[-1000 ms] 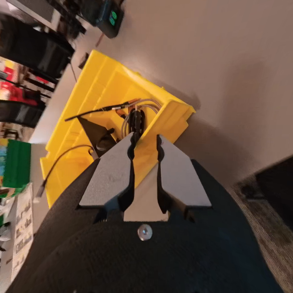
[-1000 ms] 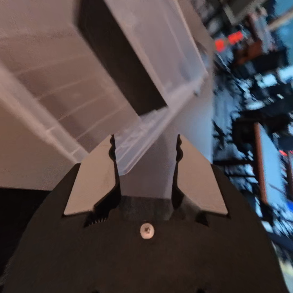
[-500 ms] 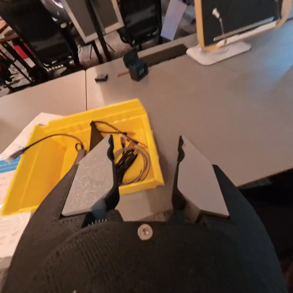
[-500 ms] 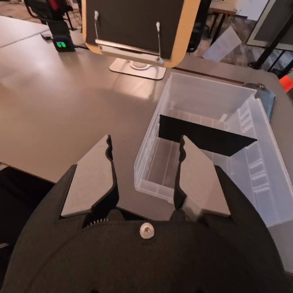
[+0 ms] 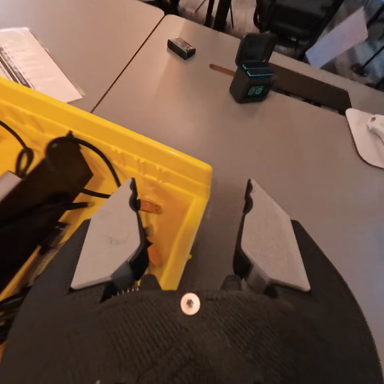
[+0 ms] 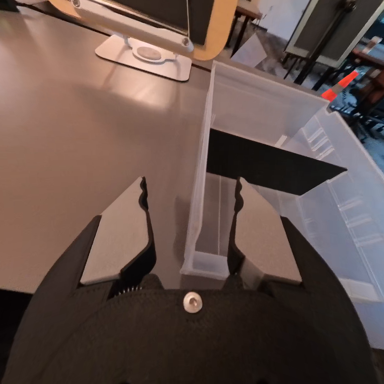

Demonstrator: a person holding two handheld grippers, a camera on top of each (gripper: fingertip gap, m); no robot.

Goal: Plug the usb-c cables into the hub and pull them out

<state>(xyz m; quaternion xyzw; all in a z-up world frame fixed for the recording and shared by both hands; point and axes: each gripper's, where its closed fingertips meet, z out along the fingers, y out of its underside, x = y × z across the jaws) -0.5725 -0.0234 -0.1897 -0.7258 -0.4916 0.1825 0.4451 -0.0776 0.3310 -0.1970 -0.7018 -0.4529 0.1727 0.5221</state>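
- My left gripper (image 5: 190, 204) hangs over the near right corner of the yellow bin (image 5: 180, 166), jaws spread wide with nothing between them; one finger is over the bin's inside, the other over bare table (image 5: 249, 128) just beside the bin wall.
- My right gripper (image 6: 191, 199) is likewise spread and empty, astride the near left wall of the clear plastic bin (image 6: 207, 145), which holds a black divider (image 6: 270, 164) and no cable that I can see.
- The usb-c cables sit inside the yellow bin: a thin black cable (image 5: 104, 160) loops along the far wall, and orange-sleeved plug ends (image 5: 148, 206) lie in the corner just beside my left finger.
- A black slab (image 5: 52, 182) leans across the bin to the left of the cables; whether it is the hub I cannot tell.
- I judge the cables light and floppy, so the cord would bend away if pinched.
- I would take hold on the stiff orange plug housing, close behind the metal tip, to keep it straight for the port.
- The tips look small and easy to bend if pushed in crooked.
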